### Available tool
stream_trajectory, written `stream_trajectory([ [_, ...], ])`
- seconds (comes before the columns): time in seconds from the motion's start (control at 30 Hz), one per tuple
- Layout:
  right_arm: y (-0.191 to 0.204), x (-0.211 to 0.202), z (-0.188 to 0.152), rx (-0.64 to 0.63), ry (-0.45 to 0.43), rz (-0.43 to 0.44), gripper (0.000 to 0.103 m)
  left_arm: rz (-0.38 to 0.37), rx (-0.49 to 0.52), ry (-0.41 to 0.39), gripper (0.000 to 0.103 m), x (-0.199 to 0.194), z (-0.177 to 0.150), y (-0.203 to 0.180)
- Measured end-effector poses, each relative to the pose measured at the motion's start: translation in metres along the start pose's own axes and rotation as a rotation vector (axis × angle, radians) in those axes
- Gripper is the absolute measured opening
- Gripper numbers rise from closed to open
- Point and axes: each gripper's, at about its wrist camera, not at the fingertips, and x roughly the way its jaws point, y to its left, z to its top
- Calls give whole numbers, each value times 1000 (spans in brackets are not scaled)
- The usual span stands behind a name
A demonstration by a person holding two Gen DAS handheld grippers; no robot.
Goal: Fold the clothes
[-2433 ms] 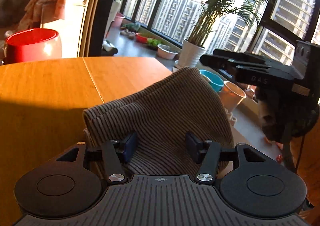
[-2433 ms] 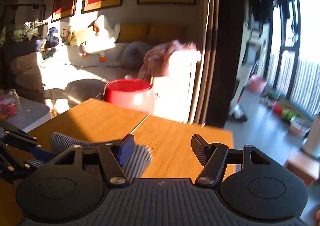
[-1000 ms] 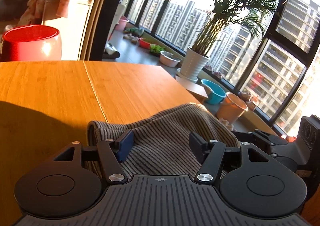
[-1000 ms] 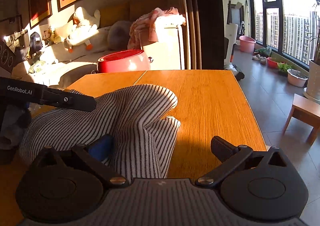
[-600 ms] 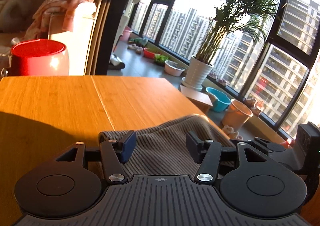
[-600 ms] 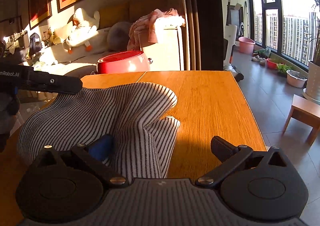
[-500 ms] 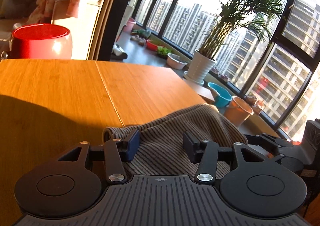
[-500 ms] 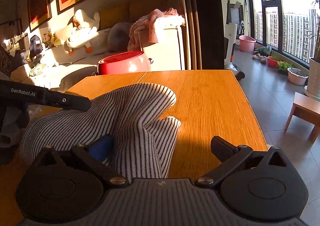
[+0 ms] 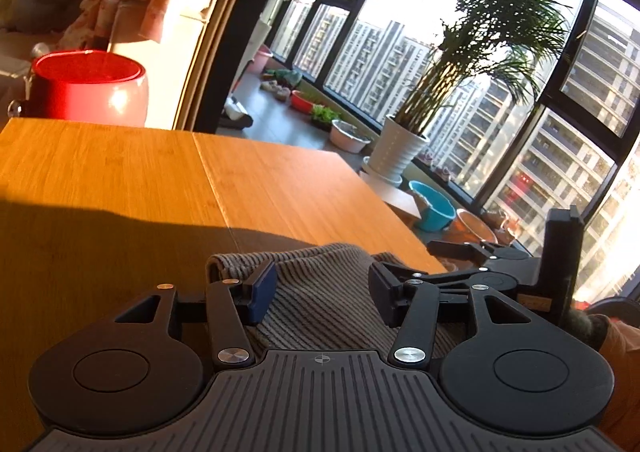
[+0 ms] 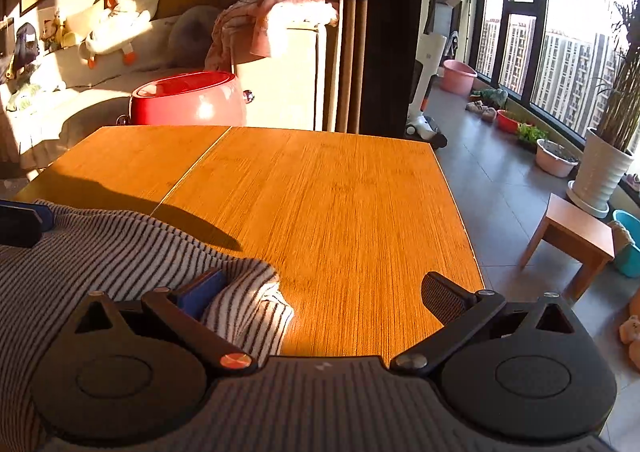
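A: Stripes everywhere: the striped garment (image 10: 100,252) lies low on the bench (image 10: 320,192), bunched at its near edge, right under both tools

B: And the left gripper (image 9: 322,286)? Its jaws stand moderately apart, cloth spread beneath and between them, but neither pad looks pressed into it, so nothing is pinched

A: Right gripper (image 10: 320,292) is gaping wide. Its left jaw pad is tucked against a rolled fold of the cloth; its right jaw hangs over bare wood, well clear of the fabric

B: So which step are we in? My read: somewhere between folds, cloth laid down and both jaws loose. Whether this is a finished fold being let go or a fresh grip being lined up, I can't settle from this

A: Agreed. Any next pinch would need a jaw slid under a single edge, not the whole bunched roll, and soft knit like that may slump when lifted

B: Views differ nicely. The left camera shows the other tool's black body just beyond its right jaw, off the bench edge, plus a folded hem ahead of its left jaw

A: While the right camera alone shows the lumpy fold end and the left tool's blue pad at the cloth's far side
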Motion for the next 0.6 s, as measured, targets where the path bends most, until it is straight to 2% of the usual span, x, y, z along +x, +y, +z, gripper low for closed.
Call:
stream_trajectory([
  [0.07,-1,-1,-2,5,-6,2,103,-12,24,-12,62,-5,5,-7],
  [0.13,-1,-2,-1,0,-12,-1,103,8,26,19,63,4,3,-4],
  [0.23,0,-14,1,-13,-39,-6,103,13,-28,57,61,21,-9,14],
  [0.3,-1,-32,2,1,-75,28,103,2,-41,50,61,19,-8,18],
  [0.4,-5,-71,-3,70,-143,221,103,4,-36,52,61,19,-8,19],
  [0.5,4,-83,-17,77,-93,323,103,14,-33,45,62,20,-10,17],
  [0.53,14,-76,-24,25,-36,268,103,16,-31,44,62,20,-10,16],
  [0.57,20,-70,-34,-4,-26,235,103,22,-26,43,63,18,-9,13],
  [0.6,18,-68,-40,22,-49,249,103,29,-21,41,63,17,-8,10],
])
